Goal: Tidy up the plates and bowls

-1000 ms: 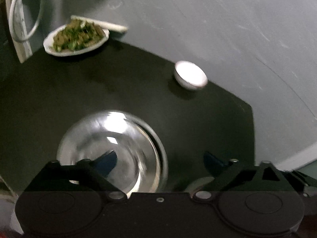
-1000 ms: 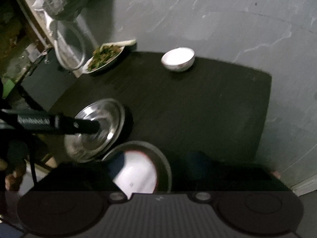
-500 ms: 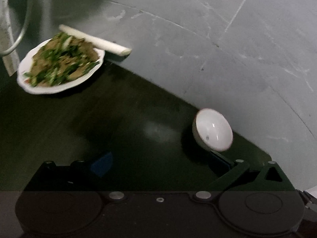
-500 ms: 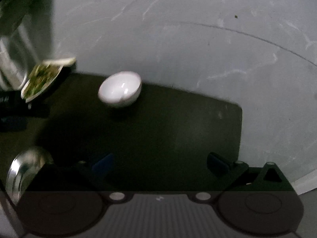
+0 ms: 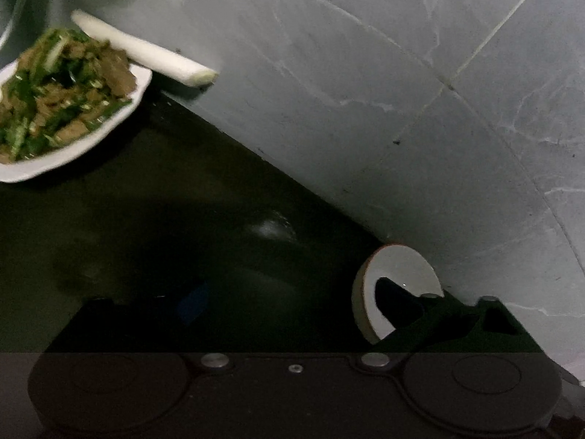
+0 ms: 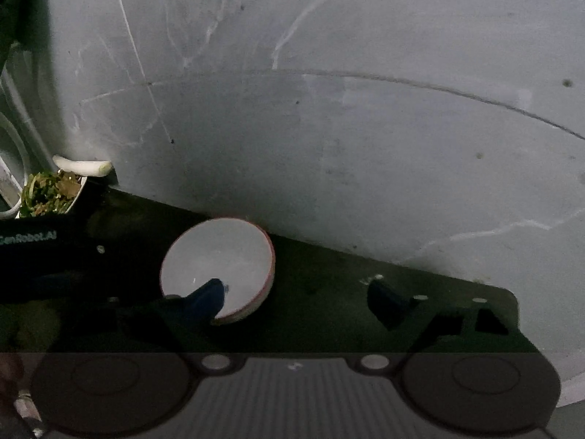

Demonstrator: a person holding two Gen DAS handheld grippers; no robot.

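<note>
— Left wrist view: where's the white bowl (image 5: pixel 395 267)?

— At the far edge of the dark table (image 5: pixel 146 226), by the grey wall (image 5: pixel 365 91). The left tongs (image 5: pixel 289 300) have just been closing but stand released; one finger (image 5: pixel 396 301) dips over the bowl's rim.

— And the right tongs (image 6: pixel 298 298)?

— Also just closing, still unclenched, one finger (image 6: pixel 206 298) across the same bowl (image 6: pixel 219 256). A plate of greens (image 5: pixel 62 109) sits well apart, with a white stalk (image 5: pixel 146 53) behind it.
</note>
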